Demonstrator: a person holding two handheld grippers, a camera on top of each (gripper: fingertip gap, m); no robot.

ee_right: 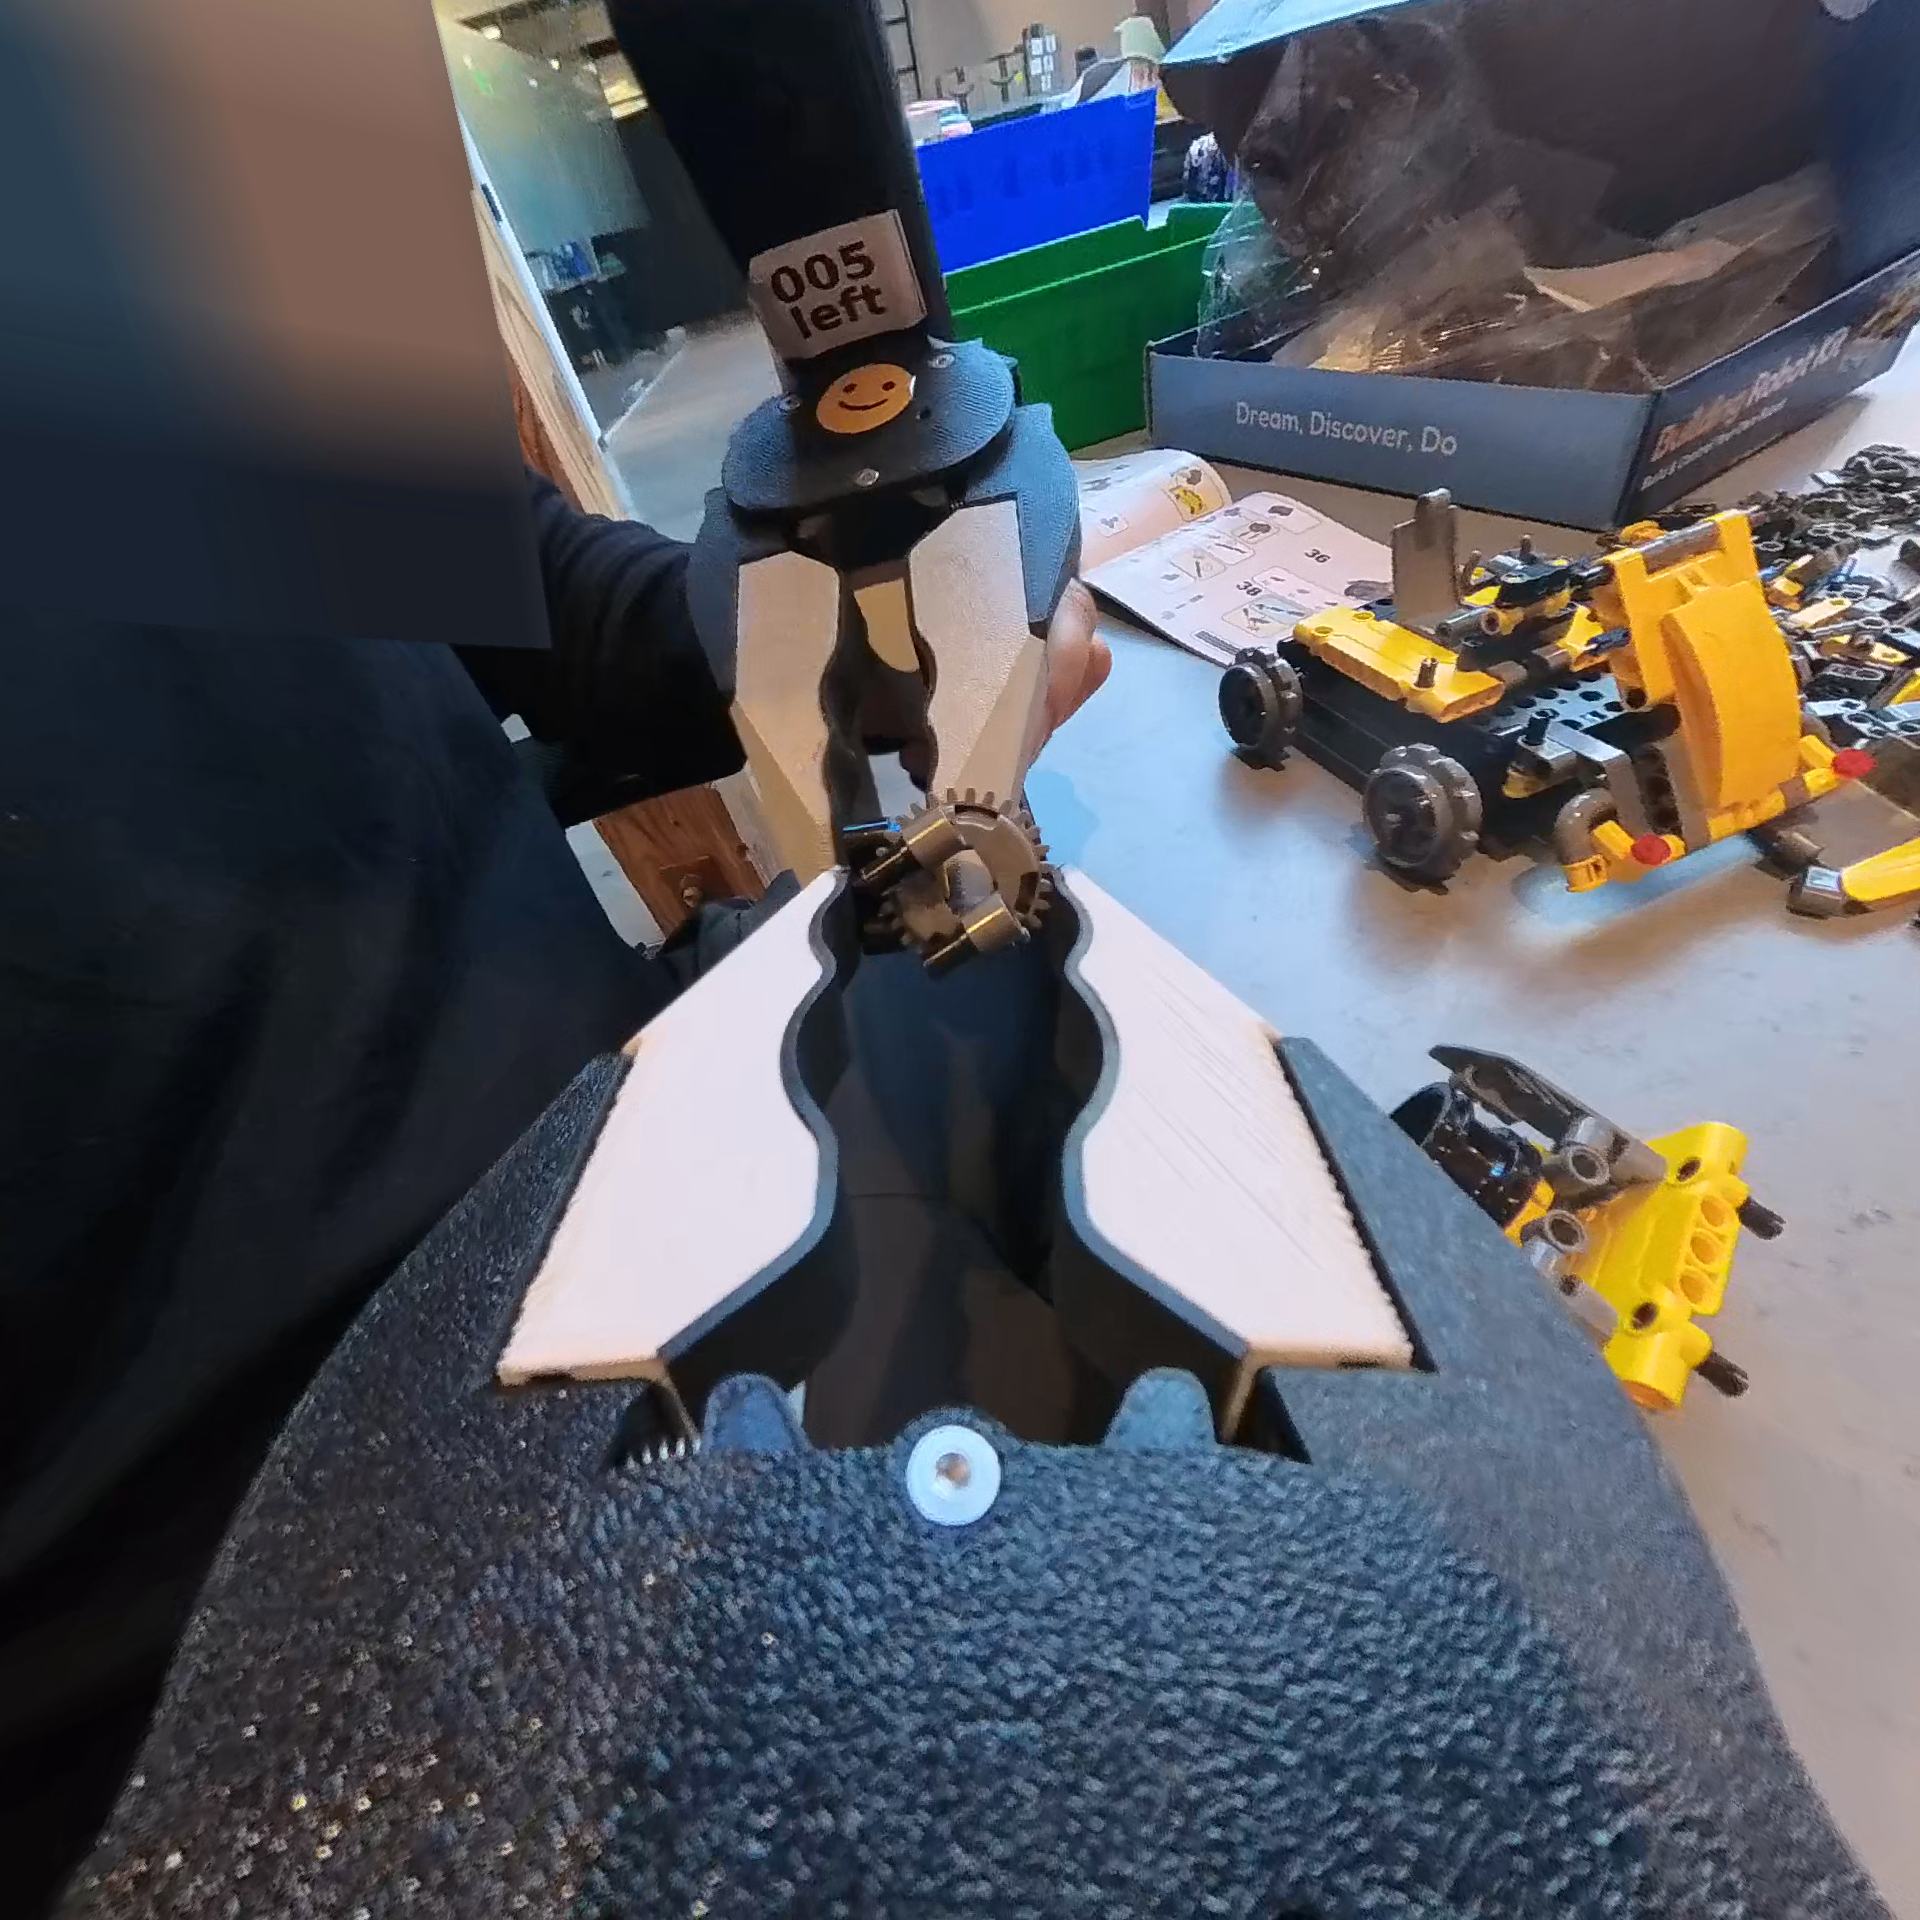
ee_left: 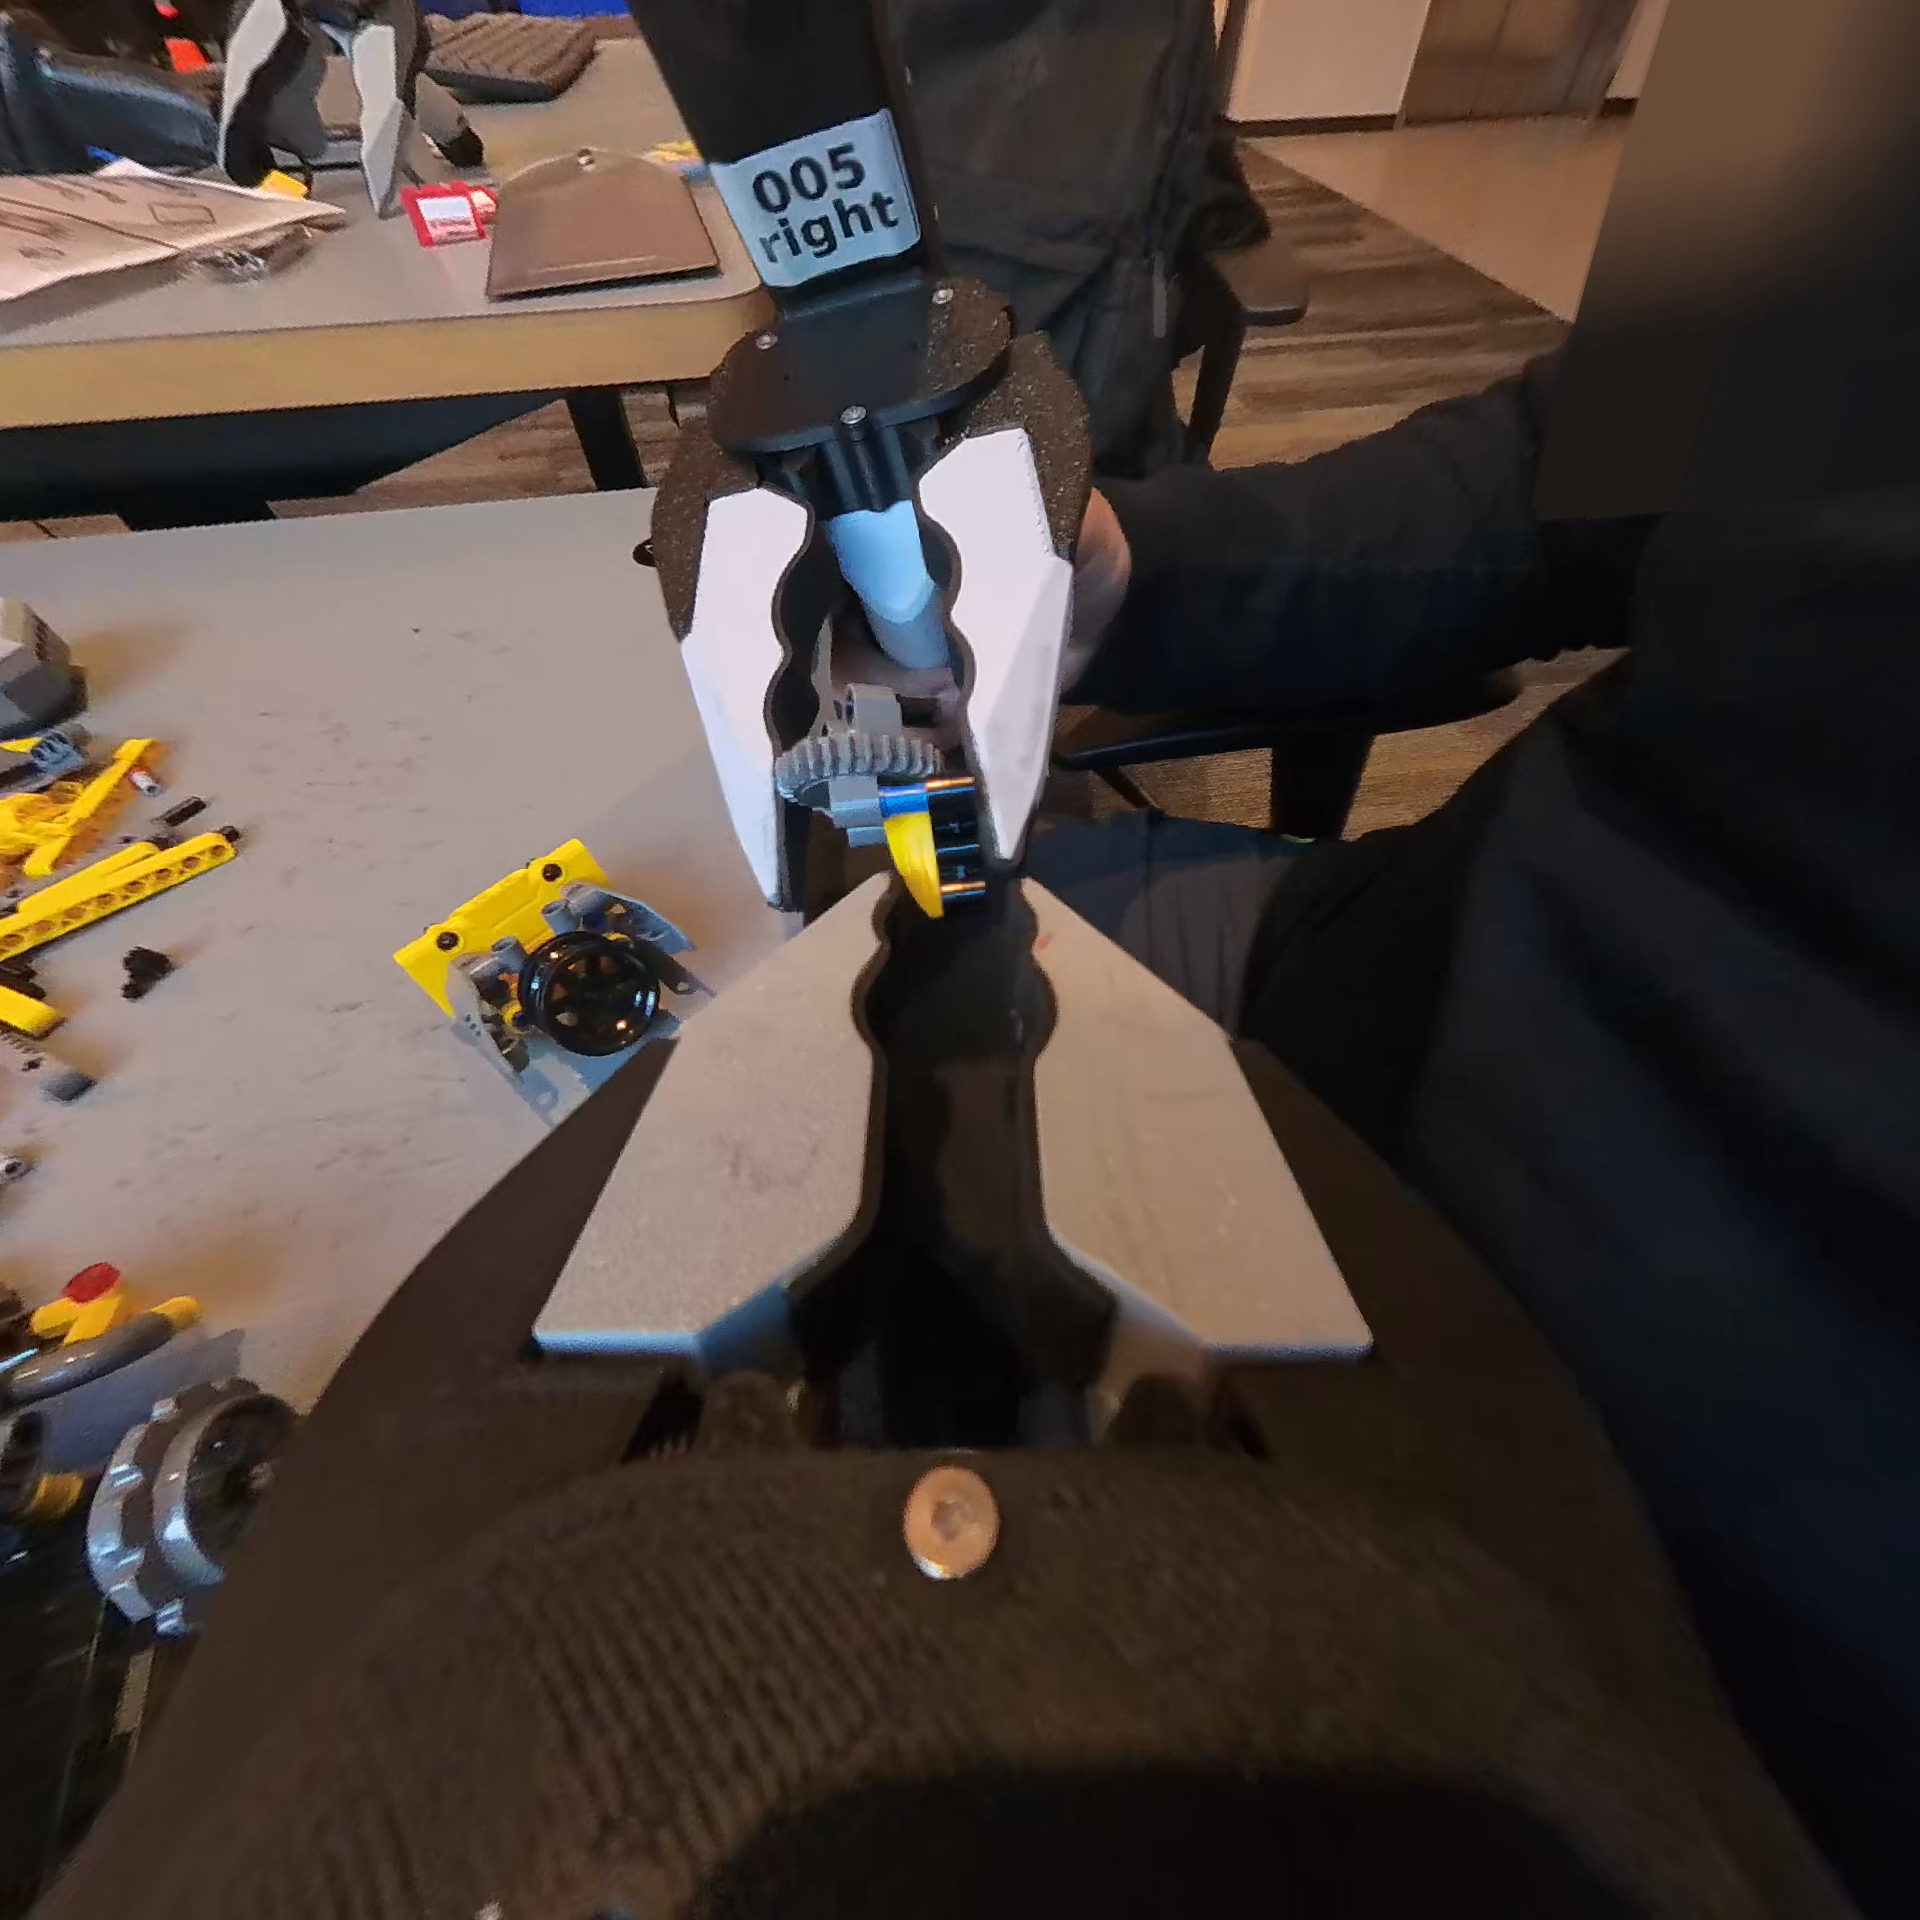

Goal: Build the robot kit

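Observation:
A small grey gear assembly (ee_left: 862, 774) with a black beam and a yellow piece hangs in the air between my two grippers, off the table's near edge. My right gripper (ee_left: 894, 862) comes down from above and is shut on it, the gear against one finger and the black beam against the other. My left gripper (ee_left: 956, 894) meets it tip to tip, closed on the black and yellow end. In the right wrist view the gear assembly (ee_right: 945, 883) sits between the right gripper's (ee_right: 951, 883) tips, with the left gripper (ee_right: 914, 821) facing it.
A grey table (ee_left: 364, 675) holds a yellow-grey block with a black wheel (ee_left: 551, 966), loose yellow beams (ee_left: 104, 873) and a grey wheel (ee_left: 177, 1496). The right wrist view shows a yellow vehicle model (ee_right: 1558, 707), a booklet (ee_right: 1226, 571) and an open box (ee_right: 1455, 436). The grippers are tip to tip, or close to it.

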